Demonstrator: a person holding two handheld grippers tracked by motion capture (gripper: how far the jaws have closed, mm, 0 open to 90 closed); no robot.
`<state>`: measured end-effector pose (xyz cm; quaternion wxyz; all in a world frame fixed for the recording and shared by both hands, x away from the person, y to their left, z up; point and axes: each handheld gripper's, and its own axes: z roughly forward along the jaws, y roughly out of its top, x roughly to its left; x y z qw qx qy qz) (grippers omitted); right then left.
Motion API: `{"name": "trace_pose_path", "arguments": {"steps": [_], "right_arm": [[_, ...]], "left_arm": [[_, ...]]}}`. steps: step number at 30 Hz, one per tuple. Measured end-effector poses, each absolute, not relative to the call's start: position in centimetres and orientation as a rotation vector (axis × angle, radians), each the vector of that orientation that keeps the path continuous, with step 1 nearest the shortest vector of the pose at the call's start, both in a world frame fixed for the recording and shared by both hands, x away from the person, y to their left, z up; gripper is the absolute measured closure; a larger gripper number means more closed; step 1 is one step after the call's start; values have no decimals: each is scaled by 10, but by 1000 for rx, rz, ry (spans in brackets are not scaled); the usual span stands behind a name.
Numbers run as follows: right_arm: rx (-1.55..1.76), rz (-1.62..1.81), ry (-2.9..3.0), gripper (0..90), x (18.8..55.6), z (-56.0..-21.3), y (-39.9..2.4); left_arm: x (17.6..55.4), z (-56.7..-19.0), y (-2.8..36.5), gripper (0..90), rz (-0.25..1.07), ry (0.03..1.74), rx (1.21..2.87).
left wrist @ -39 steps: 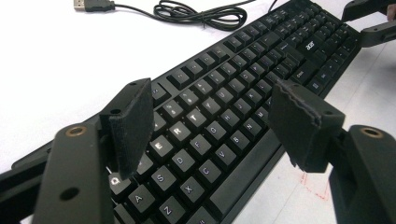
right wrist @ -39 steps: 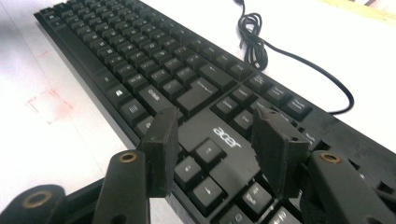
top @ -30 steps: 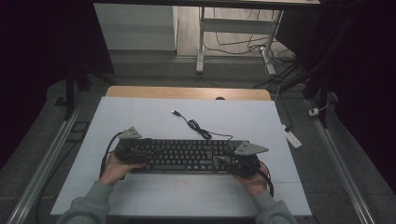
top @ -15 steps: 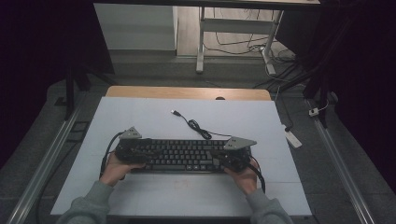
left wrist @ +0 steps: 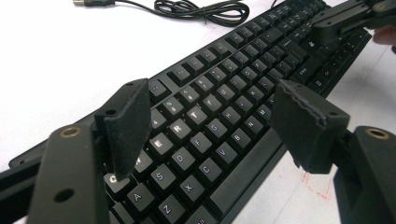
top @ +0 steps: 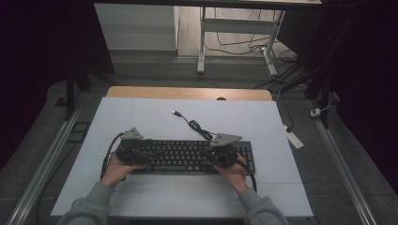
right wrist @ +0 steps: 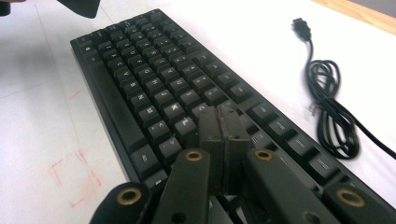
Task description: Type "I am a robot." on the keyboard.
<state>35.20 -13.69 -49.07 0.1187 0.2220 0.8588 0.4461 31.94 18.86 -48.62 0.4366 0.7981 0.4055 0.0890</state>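
Observation:
A black keyboard [top: 183, 157] lies across the white table [top: 141, 117], its black cable [top: 195, 125] coiled behind it with the USB plug [right wrist: 301, 25] free. My left gripper [top: 141, 157] hovers over the keyboard's left end; in the left gripper view it [left wrist: 215, 121] stands open, its pads above the letter keys [left wrist: 224, 93] and the front edge. My right gripper [top: 211, 157] is over the right-middle keys. In the right gripper view it [right wrist: 221, 116] is shut with nothing in it, tips low over the keys [right wrist: 140, 70].
A wooden strip [top: 187, 93] edges the table's far side. Faint red marks [right wrist: 74, 182] sit on the white surface in front of the keyboard. A white power strip [top: 294, 139] lies on the floor to the right. Bare table lies in front of and behind the keyboard.
The right hand and its gripper have slid left along the keyboard, from its right end toward the middle. The left hand and the keyboard have stayed put.

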Motion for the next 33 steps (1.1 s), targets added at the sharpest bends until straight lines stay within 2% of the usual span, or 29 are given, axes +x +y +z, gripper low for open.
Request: {"name": "trace_pose_path", "arguments": {"steps": [14,33], "right_arm": [[636,1243,2570,893,366,-501,-103],[657,1160,2613,892,378,-511,-81]], "left_arm": [[319,-487,187,266,222,1005,1996],[320,-488,187,266,229,1002,2011]]}}
